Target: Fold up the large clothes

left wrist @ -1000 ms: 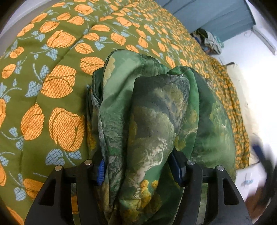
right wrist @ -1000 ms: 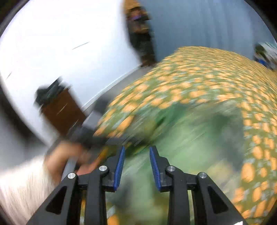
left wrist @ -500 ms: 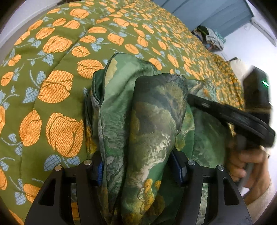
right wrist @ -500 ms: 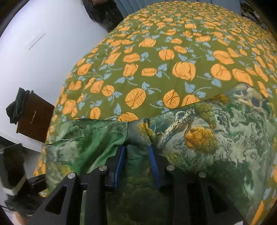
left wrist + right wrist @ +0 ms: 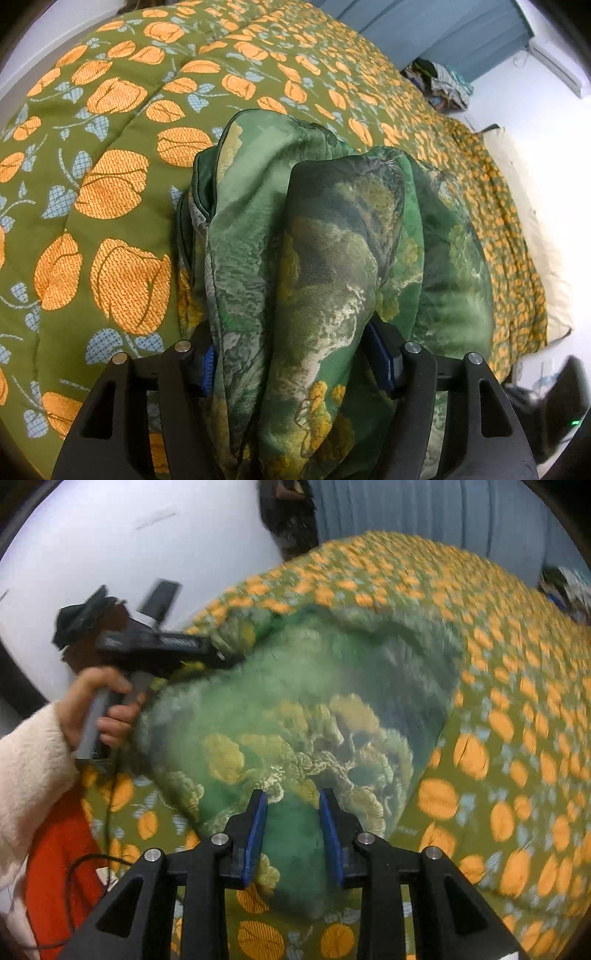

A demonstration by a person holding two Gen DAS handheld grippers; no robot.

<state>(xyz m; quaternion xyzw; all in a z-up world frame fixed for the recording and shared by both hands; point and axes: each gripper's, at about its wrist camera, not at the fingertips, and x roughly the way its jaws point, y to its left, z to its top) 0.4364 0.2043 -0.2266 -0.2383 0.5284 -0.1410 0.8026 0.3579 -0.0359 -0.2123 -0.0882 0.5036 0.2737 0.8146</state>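
A: On the bed, over that olive bedspread (image 5: 110,184) with the orange flowers, we've got the green garment (image 5: 332,240) bunched into a thick roll. Where's the left gripper (image 5: 295,365)?

B: Right around the near end of that roll. The cloth fills the whole gap between its blue pads (image 5: 207,369) and spills up and over, away from the camera. The jaws stand fairly wide and have just been opening a touch, but both pads are against the fabric, so I call it a grip on the bundle.

A: And the other side?

B: The right gripper (image 5: 291,830) points steeply down at the garment's near edge. Its jaws are narrow, with a tuck of plain green cloth passing between the pads and filling the gap, so it looks pinched. The view is smeared with blur, mind you.

A: What does the garment itself look like from there?

B: It's spread in a broad hump on the bedspread, yellow and cream clusters printed across the green. At its far left corner you can see the left gripper biting in, and the left hand (image 5: 99,709) wrapped round its grey handle.

A: Anything else around?

B: A fluffy cream sleeve (image 5: 29,757) on that arm, a red cloth (image 5: 55,867) under it at the bed's edge, and a thin black cable (image 5: 74,882) looping across the red. At the bed's far end there's a heap of clothes (image 5: 443,81) in front of a blue curtain (image 5: 424,29).
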